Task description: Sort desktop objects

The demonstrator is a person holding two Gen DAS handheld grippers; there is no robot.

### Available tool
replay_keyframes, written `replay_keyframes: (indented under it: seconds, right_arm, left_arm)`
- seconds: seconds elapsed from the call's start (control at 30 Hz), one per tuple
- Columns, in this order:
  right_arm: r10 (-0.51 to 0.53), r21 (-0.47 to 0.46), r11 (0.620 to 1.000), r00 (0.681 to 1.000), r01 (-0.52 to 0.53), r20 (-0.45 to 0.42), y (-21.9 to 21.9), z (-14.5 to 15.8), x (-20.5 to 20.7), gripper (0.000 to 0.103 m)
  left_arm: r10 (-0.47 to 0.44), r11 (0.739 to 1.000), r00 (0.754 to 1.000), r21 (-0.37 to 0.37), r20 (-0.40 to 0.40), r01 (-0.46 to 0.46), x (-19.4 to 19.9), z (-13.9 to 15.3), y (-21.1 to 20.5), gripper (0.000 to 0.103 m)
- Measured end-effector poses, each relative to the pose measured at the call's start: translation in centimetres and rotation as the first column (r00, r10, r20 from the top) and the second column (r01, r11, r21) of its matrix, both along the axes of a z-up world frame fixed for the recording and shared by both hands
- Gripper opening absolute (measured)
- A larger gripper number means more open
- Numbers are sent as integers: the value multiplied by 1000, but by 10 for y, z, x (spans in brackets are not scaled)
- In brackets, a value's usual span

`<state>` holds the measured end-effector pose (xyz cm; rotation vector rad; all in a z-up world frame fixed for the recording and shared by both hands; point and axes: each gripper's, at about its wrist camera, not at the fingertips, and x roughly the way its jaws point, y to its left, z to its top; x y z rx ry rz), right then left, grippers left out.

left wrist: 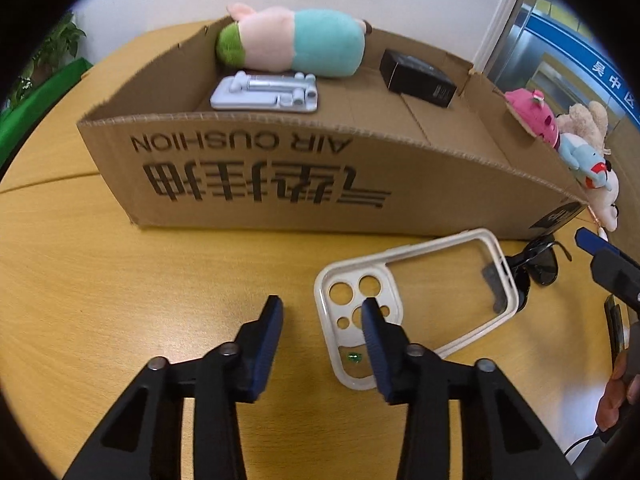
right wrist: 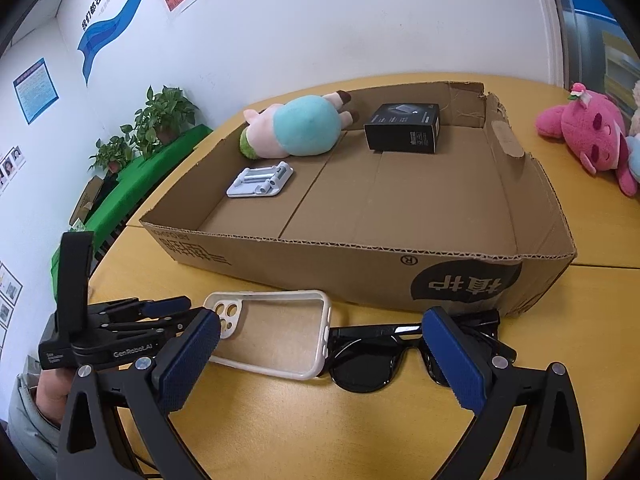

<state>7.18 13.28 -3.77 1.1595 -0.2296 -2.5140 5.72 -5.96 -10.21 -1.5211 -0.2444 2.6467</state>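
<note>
A shallow cardboard box stands on the wooden table. It holds a pig plush, a grey phone stand and a black carton. A white-rimmed clear phone case lies in front of the box, touching black sunglasses. My left gripper is open, its right finger over the case's camera end. My right gripper is open, low over the sunglasses and case.
Pink and other plush toys lie on the table right of the box. Potted plants and a green shelf stand behind the table at the left. A dark flat object lies at the far right.
</note>
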Motion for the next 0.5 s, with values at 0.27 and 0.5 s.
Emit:
replay_keyframes:
  seconds: [0.27, 0.5]
  right_arm:
    - [22, 0, 1000, 1000, -22, 8, -8, -2, 0, 102]
    - [56, 6, 998, 998, -56, 21, -21, -6, 0, 102]
  left_arm:
    - [-6, 1000, 1000, -16, 13, 6, 1, -7, -2, 9]
    - [29, 999, 1000, -33, 10, -29, 5, -6, -18, 7]
